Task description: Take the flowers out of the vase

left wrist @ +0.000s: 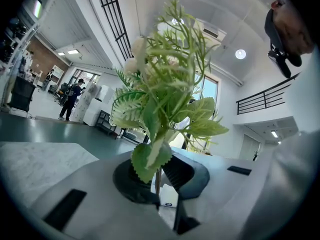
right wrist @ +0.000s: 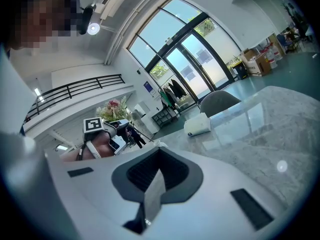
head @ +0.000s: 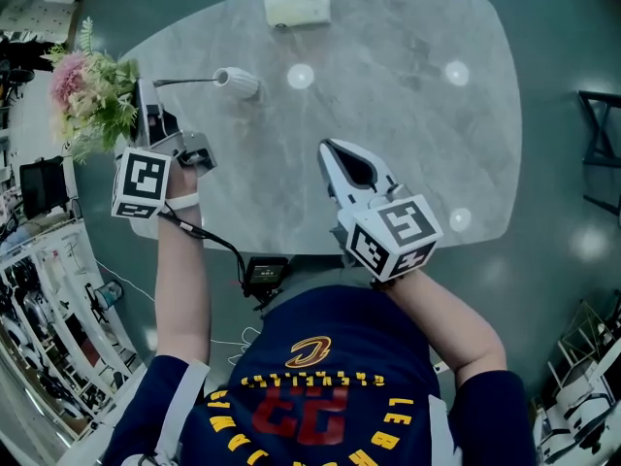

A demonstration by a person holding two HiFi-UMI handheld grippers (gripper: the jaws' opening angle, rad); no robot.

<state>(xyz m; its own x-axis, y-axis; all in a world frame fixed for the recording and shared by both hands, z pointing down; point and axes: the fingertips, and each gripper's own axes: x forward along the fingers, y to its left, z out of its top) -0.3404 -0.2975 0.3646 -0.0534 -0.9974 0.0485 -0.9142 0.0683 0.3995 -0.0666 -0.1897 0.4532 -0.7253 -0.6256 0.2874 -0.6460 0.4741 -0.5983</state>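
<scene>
My left gripper (head: pixel 146 87) is shut on the stems of a bunch of pink and white flowers with green leaves (head: pixel 92 95), held over the table's left edge. In the left gripper view a thin stem (left wrist: pixel 157 179) is pinched between the pads, with leaves (left wrist: pixel 165 99) rising above them. A dark stem (head: pixel 184 82) runs right to the mouth of the small white ribbed vase (head: pixel 238 82), which looks tipped on the grey marble table (head: pixel 408 134). My right gripper (head: pixel 328 149) hovers over the table's near side, shut and empty; its pads meet (right wrist: pixel 156 184).
A pale tissue box (head: pixel 297 5) sits at the table's far edge. A black device (head: pixel 264 272) with a cable hangs by the near edge. Shelving crowds the left side, and a dark frame (head: pixel 602 153) stands at the right. Green floor surrounds the table.
</scene>
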